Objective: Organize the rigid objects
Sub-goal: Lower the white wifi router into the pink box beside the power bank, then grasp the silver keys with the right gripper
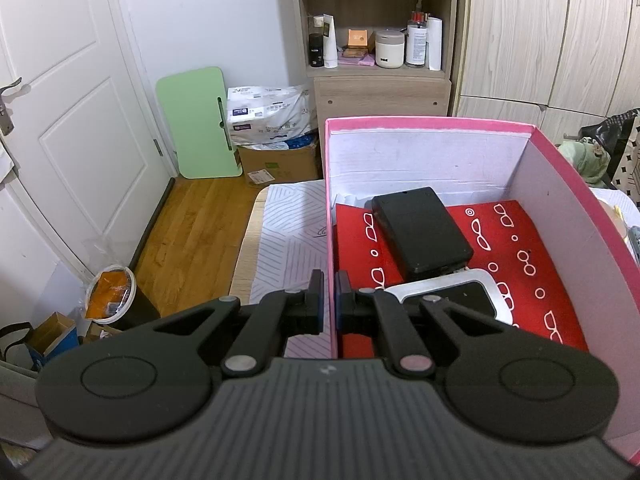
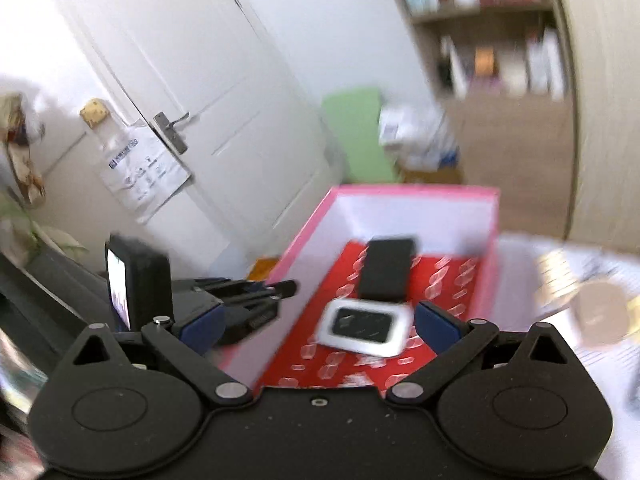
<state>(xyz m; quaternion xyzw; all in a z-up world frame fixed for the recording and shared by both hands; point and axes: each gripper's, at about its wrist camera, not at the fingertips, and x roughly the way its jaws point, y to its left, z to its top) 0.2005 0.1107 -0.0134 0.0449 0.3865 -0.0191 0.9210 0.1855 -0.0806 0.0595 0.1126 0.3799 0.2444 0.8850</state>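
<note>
A pink box [image 1: 440,123] with white inner walls stands on the table. Inside it lies a red patterned case [image 1: 532,264], a black rectangular device [image 1: 420,232] on top of it, and a silver-framed black device [image 1: 460,292] in front. My left gripper [image 1: 330,300] is shut on the box's left wall near its front corner. In the right wrist view, which is blurred, my right gripper [image 2: 320,322] is open and empty above the box's near end [image 2: 416,192], over the silver-framed device [image 2: 364,326] and black device [image 2: 386,276].
A patterned white mat [image 1: 288,232] covers the table left of the box. A bookshelf [image 1: 376,40], green board [image 1: 200,124] and white door [image 1: 68,120] stand behind. The left gripper [image 2: 240,304] shows at the box's left wall. Round blurred objects [image 2: 600,312] lie on the table's right.
</note>
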